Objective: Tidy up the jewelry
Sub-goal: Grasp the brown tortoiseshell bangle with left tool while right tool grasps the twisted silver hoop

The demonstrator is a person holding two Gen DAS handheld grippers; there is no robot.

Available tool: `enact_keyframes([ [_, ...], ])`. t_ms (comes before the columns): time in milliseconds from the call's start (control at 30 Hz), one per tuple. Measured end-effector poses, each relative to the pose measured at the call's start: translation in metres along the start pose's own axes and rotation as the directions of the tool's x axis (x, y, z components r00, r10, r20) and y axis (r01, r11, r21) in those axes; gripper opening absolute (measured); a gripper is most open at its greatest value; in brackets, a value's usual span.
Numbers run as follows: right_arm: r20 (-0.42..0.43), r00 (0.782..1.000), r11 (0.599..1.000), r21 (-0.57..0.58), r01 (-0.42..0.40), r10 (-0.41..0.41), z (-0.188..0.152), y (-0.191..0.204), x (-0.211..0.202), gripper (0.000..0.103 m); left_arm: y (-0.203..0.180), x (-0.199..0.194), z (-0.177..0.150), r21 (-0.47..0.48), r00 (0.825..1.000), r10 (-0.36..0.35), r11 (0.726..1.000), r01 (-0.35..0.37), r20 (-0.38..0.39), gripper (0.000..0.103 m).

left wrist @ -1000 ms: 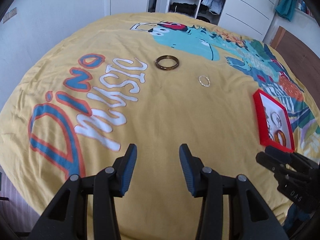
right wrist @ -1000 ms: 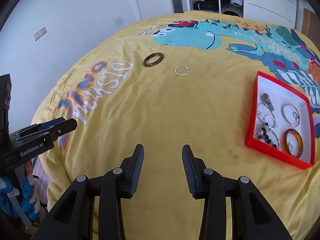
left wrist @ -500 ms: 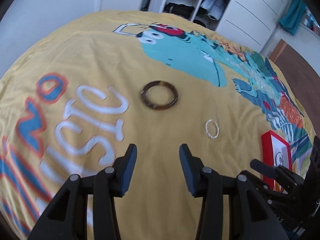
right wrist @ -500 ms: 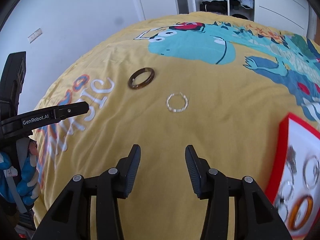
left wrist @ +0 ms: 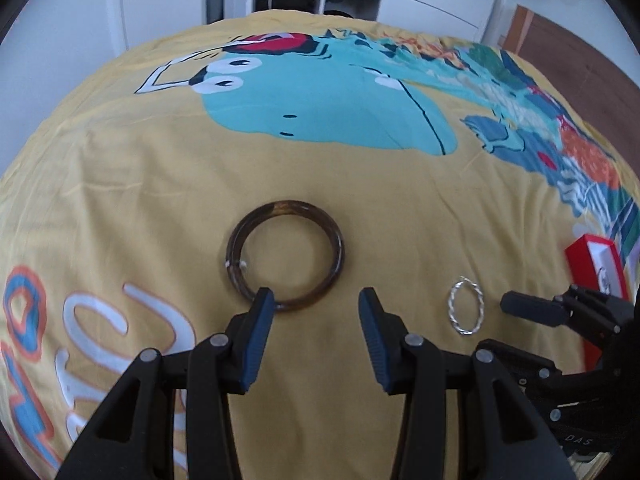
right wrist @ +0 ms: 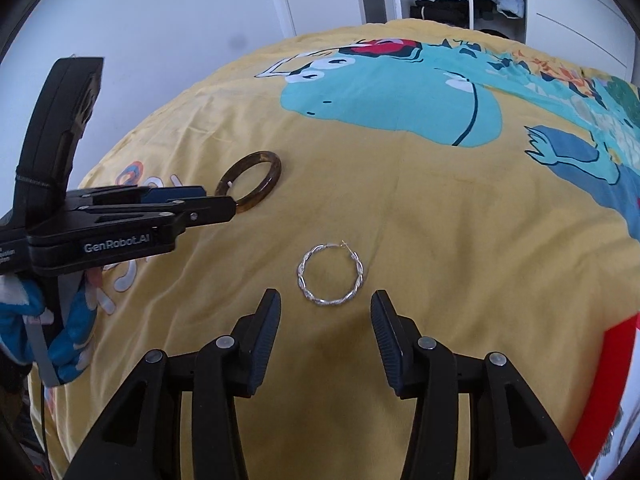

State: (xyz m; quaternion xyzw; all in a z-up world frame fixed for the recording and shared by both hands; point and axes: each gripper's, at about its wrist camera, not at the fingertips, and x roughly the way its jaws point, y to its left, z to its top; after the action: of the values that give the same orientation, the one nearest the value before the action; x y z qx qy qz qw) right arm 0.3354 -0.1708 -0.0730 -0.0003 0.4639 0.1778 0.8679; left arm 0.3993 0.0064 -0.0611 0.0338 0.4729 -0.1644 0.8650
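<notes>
A brown tortoiseshell bangle (left wrist: 338, 252) lies flat on the yellow bedspread (left wrist: 120, 184). My left gripper (left wrist: 315, 300) hovers open just short of it, its left fingertip over the bangle's near rim, with nothing between the pads. A silver twisted hoop (right wrist: 304, 276) lies to the right of the bangle. My right gripper (right wrist: 325, 305) is directly before the hoop, jaws opening, the hoop just ahead of the tips and untouched. In the right wrist view the left gripper (right wrist: 224, 210) reaches the bangle (right wrist: 276, 172). The hoop (left wrist: 451, 308) and the right gripper (left wrist: 500, 322) also show in the left wrist view.
A red tray (left wrist: 580, 264) with white lining holds other jewellery at the right; its corner (right wrist: 612, 360) sits close to my right gripper. A blue-gloved hand (right wrist: 72, 332) holds the left gripper. A wardrobe and white walls stand beyond the bed's far edge.
Both grippers have moved forward and down over the bedspread, so the bangle and hoop now lie right at the fingertips. The right jaws have widened. The tray has slid to the view's edge.
</notes>
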Motion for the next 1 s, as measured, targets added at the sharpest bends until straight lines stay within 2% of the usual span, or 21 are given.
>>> enact_keyframes([
  [167, -0.016, 1.000, 1.000, -0.012, 0.018, -0.019, 0.002, -0.001, 0.019, 0.050, -0.001, 0.022, 0.001, 0.070, 0.999, 0.024, 0.997, -0.022, -0.023, 0.042],
  [300, -0.015, 0.999, 0.999, -0.015, 0.033, -0.033, 0.003, -0.003, 0.030, 0.050, 0.005, 0.037, -0.002, 0.071, 0.999, 0.034, 0.997, -0.031, -0.033, 0.043],
  [400, -0.019, 0.998, 0.998, -0.030, 0.051, -0.052, 0.004, -0.002, 0.033, 0.039, 0.004, 0.037, -0.004, 0.062, 0.999, 0.036, 0.998, -0.034, -0.023, 0.040],
  [467, -0.017, 0.999, 0.999, -0.014, 0.040, -0.040, 0.003, -0.005, 0.031, 0.038, 0.002, 0.035, -0.006, 0.062, 0.999, 0.033, 0.998, -0.032, -0.021, 0.027],
  [567, -0.019, 0.999, 0.999, 0.003, 0.034, -0.034, -0.004, -0.006, 0.024, 0.037, -0.006, 0.030, -0.009, 0.068, 0.999, 0.050, 0.996, -0.049, -0.017, 0.011],
  [633, -0.019, 0.999, 0.999, 0.009, 0.034, -0.034, -0.009, -0.005, 0.017, 0.037, -0.011, 0.025, -0.012, 0.068, 0.998, 0.068, 0.995, -0.067, -0.016, 0.008],
  [1000, 0.036, 0.999, 0.996, 0.090, 0.011, -0.014, -0.039, 0.003, -0.055, 0.037, -0.028, -0.036, -0.039, -0.027, 0.997, 0.070, 0.997, -0.069, 0.021, 0.007],
])
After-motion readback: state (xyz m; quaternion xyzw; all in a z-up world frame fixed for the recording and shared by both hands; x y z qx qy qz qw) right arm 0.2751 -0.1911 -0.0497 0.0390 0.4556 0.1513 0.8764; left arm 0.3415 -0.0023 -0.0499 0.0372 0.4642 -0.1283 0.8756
